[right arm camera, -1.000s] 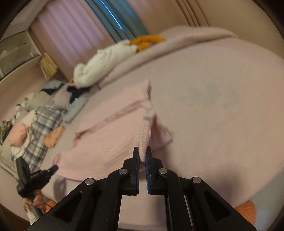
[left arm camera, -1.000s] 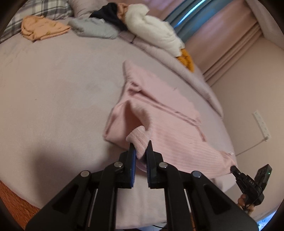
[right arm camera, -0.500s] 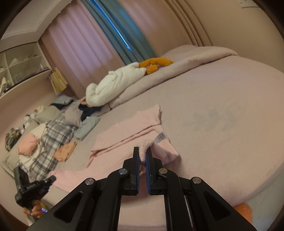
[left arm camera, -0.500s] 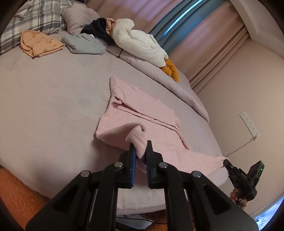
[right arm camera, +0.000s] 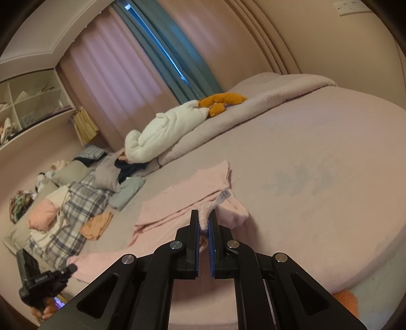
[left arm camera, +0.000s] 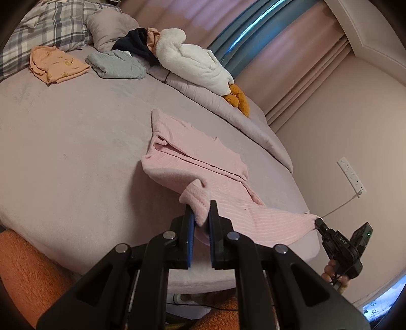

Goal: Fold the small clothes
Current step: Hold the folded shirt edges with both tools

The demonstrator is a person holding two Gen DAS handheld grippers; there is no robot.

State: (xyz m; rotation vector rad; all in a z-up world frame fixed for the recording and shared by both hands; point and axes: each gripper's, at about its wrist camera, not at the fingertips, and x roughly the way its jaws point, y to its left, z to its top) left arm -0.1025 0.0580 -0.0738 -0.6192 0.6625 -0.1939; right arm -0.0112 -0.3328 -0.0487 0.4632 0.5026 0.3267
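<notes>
On the bed (left arm camera: 63, 152) near its front edge lies a pink sweater (left arm camera: 203, 162), partly folded, its long axis running from the far corner near the duvet (left arm camera: 218, 101) toward the bed's near edge, where both grippers hold it. The left gripper (left arm camera: 200, 215) is clamped on a ribbed cuff (left arm camera: 195, 200) lifted off the sheet. The right gripper (right arm camera: 204, 223) pinches another ribbed edge of the sweater (right arm camera: 182, 198), beside a white tag (right arm camera: 223, 196) that sticks up. In the left view, one end of the sweater stretches right along the bed edge to a point touching the tip of the other gripper. Farther up the bed lie an orange garment (left arm camera: 55, 64), a grey one (left arm camera: 116, 64), a white plush (left arm camera: 192, 63) and a plaid pillow (left arm camera: 50, 22).
</notes>
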